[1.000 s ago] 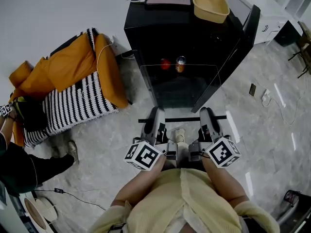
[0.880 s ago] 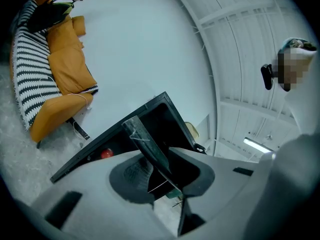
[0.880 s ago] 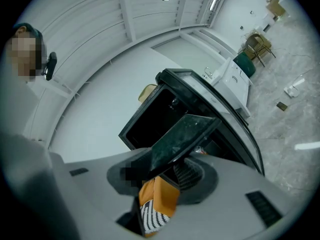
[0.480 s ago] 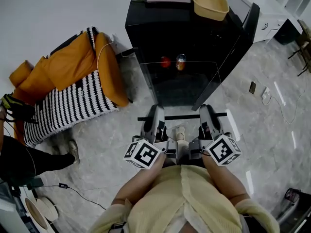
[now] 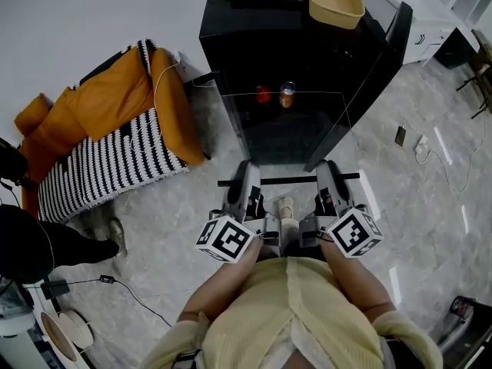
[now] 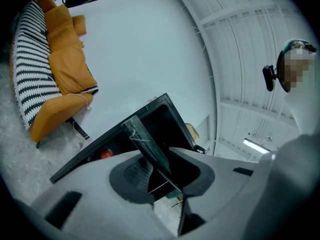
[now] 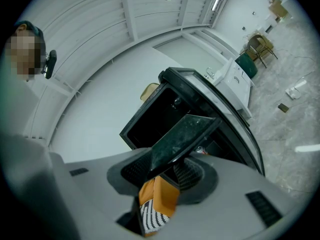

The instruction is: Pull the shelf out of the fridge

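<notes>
Your left gripper (image 5: 247,177) and right gripper (image 5: 330,175) sit side by side at the lower centre of the head view. The fingers of both are clenched on the clear glass shelf with a black front strip (image 5: 288,181). In the left gripper view the glass shelf (image 6: 148,145) runs edge-on between the grey pads. In the right gripper view the same pane (image 7: 182,133) is pinched at its corner.

The only print you can make out is the black-and-white square pattern on the left marker cube (image 5: 225,239) and the right marker cube (image 5: 354,233). The label on the small drink can (image 5: 287,95) is too small to read. The can stands just beside a red round item (image 5: 263,94), both seen through the pane inside the black box-shaped fridge (image 5: 292,52).

The shelf's far edge lies across the fridge opening at upper centre, and its front strip reaches a little past each gripper. The open black fridge door (image 5: 388,68) stands just right of the pane. The orange-cushioned, black-and-white striped sofa (image 5: 115,129) sits near its left. Pale marble floor (image 5: 177,214) lies open on both sides of you.
</notes>
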Demonstrator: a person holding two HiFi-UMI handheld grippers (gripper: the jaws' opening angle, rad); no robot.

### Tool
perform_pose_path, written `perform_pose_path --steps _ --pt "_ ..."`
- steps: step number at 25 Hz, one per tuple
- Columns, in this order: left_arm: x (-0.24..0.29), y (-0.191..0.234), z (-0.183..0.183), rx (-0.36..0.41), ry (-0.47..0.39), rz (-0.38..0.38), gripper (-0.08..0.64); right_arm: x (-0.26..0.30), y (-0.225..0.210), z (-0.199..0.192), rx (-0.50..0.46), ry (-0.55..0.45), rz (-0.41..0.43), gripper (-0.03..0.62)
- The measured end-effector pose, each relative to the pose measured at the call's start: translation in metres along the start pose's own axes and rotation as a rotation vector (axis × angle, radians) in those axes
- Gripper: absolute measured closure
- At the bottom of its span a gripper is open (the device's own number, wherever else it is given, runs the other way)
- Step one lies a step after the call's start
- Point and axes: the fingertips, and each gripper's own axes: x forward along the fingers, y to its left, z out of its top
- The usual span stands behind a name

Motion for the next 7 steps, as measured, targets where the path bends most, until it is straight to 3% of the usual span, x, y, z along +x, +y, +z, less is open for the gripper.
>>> perform_pose_path --steps 7 --pt "0.0001 0.0035 0.0009 0.001 0.01 0.003 0.459 0.0031 -0.0004 -0.0041 0.001 0.003 -0.001 0.453"
